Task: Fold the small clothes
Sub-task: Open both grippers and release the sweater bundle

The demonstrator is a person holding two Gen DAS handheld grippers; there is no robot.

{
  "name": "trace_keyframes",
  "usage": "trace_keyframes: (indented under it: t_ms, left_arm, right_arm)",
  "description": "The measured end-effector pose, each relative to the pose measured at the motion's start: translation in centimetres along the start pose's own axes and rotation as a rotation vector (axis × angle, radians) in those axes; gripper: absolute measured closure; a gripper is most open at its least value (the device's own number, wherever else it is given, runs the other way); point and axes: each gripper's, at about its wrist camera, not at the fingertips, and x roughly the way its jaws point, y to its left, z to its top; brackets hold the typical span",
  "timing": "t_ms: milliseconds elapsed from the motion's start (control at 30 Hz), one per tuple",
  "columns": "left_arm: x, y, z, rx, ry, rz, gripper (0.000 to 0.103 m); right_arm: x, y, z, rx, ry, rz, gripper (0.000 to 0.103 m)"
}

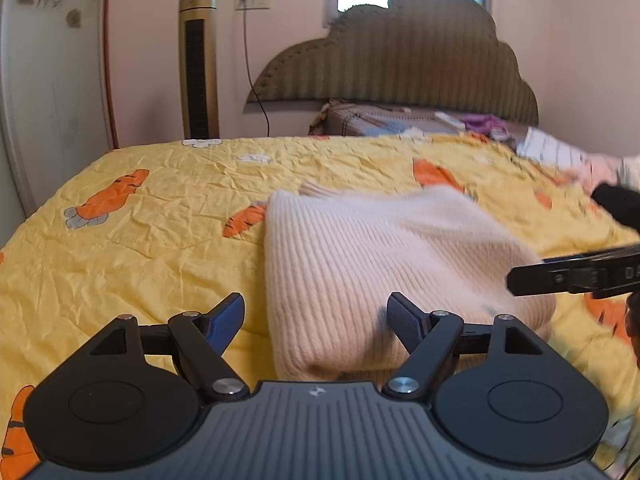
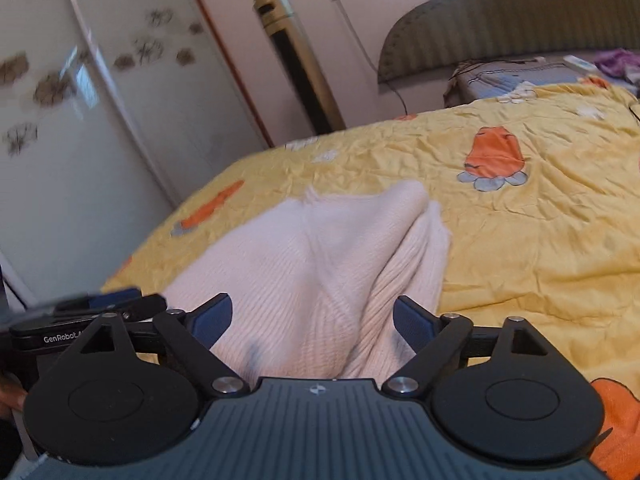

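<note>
A cream ribbed knit sweater (image 1: 380, 248) lies folded in a thick bundle on the yellow carrot-print bedspread (image 1: 160, 220). My left gripper (image 1: 316, 316) stands open over the sweater's near left corner, and its blue pads do not press on the cloth. My right gripper (image 1: 572, 276) reaches in from the right edge of that view. In the right wrist view the sweater (image 2: 320, 248) shows a raised fold down its middle. My right gripper (image 2: 314, 316) stands open above its near edge. The left gripper (image 2: 100, 304) shows at the left, beside the sweater.
A gold tower fan (image 1: 199, 60) stands by the wall beyond the bed's far left corner. A padded headboard (image 1: 400, 60) rises at the back, with pillows and loose clothes (image 1: 380, 122) below it. A white wardrobe (image 2: 60, 140) runs along the bed's left side.
</note>
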Motion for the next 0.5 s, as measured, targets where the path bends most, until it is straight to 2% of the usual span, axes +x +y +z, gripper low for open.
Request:
trace_keyframes:
  t_ms: [67,100,133,167,300,367,433,500]
  left_arm:
    - [0.4,-0.4,-0.7,0.010,0.013,0.018,0.025]
    - [0.3,-0.5,-1.1,0.014,0.018,0.012,0.025]
    - [0.1,-0.5,-1.3,0.020,0.020,0.003,0.025]
    - [-0.3,-0.6,-1.6,0.029,0.017,-0.006,0.025]
    - [-0.8,-1.1,-2.9,0.102,0.045,-0.040,0.025]
    - [0.1,-1.3,-3.2,0.120,0.061,-0.001,0.025]
    - [1.4,-1.1,-3.1,0.107,0.074,0.049,0.023]
    - [2.2,-0.4,-2.7,0.065,0.084,0.063,0.031]
  right_arm:
    - [1.3,0.1,-0.3,-0.027,0.064,-0.038,0.013]
    - [1.9,-0.1,-0.6,-0.019,0.096,-0.046,0.017]
    - [2.4,-0.3,-0.9,-0.003,0.126,-0.042,0.026]
    - [2.6,-0.5,-1.0,0.004,0.138,-0.038,0.026]
    - [1.5,-0.3,-1.0,0.003,0.104,-0.034,0.029]
    - [1.2,-0.7,-0.5,0.029,0.095,-0.026,0.031]
    - [1.9,-0.9,-0.2,0.061,0.127,0.021,0.031]
    - [3.2,-0.3,-0.5,0.030,0.174,0.038,0.033]
